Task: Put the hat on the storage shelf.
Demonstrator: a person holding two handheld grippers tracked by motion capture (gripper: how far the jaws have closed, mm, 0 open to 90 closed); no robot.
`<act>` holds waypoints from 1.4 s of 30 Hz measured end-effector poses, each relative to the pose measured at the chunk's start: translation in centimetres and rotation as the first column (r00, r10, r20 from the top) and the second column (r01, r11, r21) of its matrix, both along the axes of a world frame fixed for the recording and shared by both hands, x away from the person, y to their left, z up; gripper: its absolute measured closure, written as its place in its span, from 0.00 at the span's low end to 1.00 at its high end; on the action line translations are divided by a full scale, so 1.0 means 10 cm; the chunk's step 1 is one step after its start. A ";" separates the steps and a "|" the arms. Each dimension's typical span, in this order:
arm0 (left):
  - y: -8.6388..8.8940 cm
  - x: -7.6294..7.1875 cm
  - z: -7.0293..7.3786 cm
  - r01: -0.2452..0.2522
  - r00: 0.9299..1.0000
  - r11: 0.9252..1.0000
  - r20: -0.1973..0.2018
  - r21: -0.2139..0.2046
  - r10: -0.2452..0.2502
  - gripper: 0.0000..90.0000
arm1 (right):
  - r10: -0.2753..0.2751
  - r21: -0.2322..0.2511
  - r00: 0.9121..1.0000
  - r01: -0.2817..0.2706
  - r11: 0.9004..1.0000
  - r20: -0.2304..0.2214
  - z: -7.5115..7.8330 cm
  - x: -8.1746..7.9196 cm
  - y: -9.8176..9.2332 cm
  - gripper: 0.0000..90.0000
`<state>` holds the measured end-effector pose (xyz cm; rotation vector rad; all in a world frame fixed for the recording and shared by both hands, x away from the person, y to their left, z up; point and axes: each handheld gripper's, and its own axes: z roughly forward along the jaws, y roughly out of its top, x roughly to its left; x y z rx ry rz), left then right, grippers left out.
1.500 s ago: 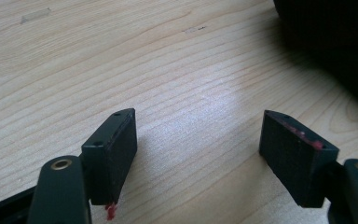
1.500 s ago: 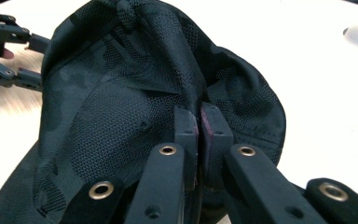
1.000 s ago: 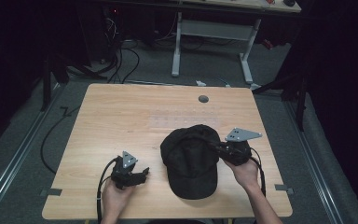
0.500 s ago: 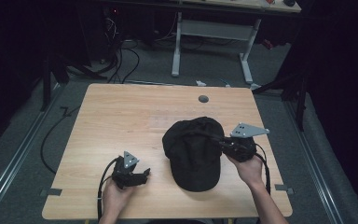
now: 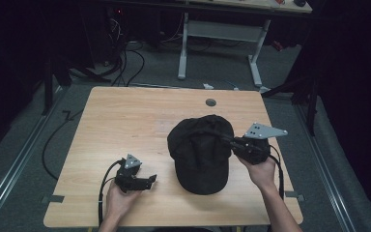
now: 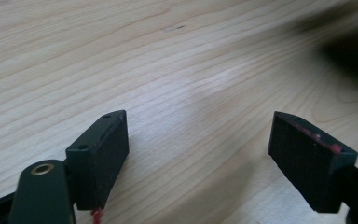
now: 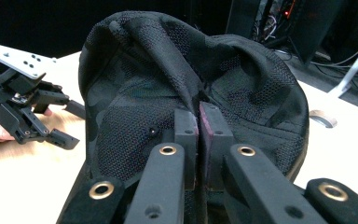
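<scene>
Both grippers are black: the left gripper (image 5: 147, 181) trails a black cable, the right gripper (image 5: 223, 139) carries a grey three-cornered plate; brass-ringed screw holes.

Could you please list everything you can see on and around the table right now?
cap: one, black, right half of the table, pinched at its crown
table: one, light wood, centre
grommet: one, grey, far edge of the table
desk frame: one, white, on the floor behind
left gripper: one, black, jaws open on nothing, near left of the cap
right gripper: one, black, shut on the cap's fabric
</scene>
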<state>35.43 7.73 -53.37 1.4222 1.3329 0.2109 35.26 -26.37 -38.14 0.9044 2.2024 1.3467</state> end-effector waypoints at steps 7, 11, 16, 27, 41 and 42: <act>-0.09 -0.12 0.25 0.136 0.991 0.984 0.000 -0.116 -0.137 0.21 | 0.013 0.016 1.000 -0.014 1.000 0.013 0.00 -0.01 0.01 0.97; -0.17 -0.17 0.37 0.201 0.979 0.969 0.001 -0.142 -0.203 0.21 | 0.024 0.022 1.000 -0.024 0.999 0.017 0.00 -0.01 0.01 0.97; -0.27 -0.18 0.43 0.254 0.966 0.956 0.000 -0.148 -0.257 0.20 | 0.027 0.020 0.999 -0.027 0.999 0.018 0.00 -0.02 0.02 0.97; -0.46 -0.19 0.51 0.340 0.939 0.928 0.007 -0.151 -0.343 0.20 | 0.065 0.036 0.997 -0.067 0.997 0.044 0.00 -0.05 0.03 0.97; -0.55 -0.16 0.56 0.368 0.929 0.917 0.019 -0.158 -0.369 0.20 | 0.129 0.065 0.989 -0.134 0.989 0.066 0.01 -0.07 0.07 0.97; -0.54 -0.16 0.57 0.370 0.928 0.915 0.023 -0.159 -0.371 0.20 | 0.129 0.065 0.989 -0.134 0.989 0.066 0.01 -0.07 0.07 0.97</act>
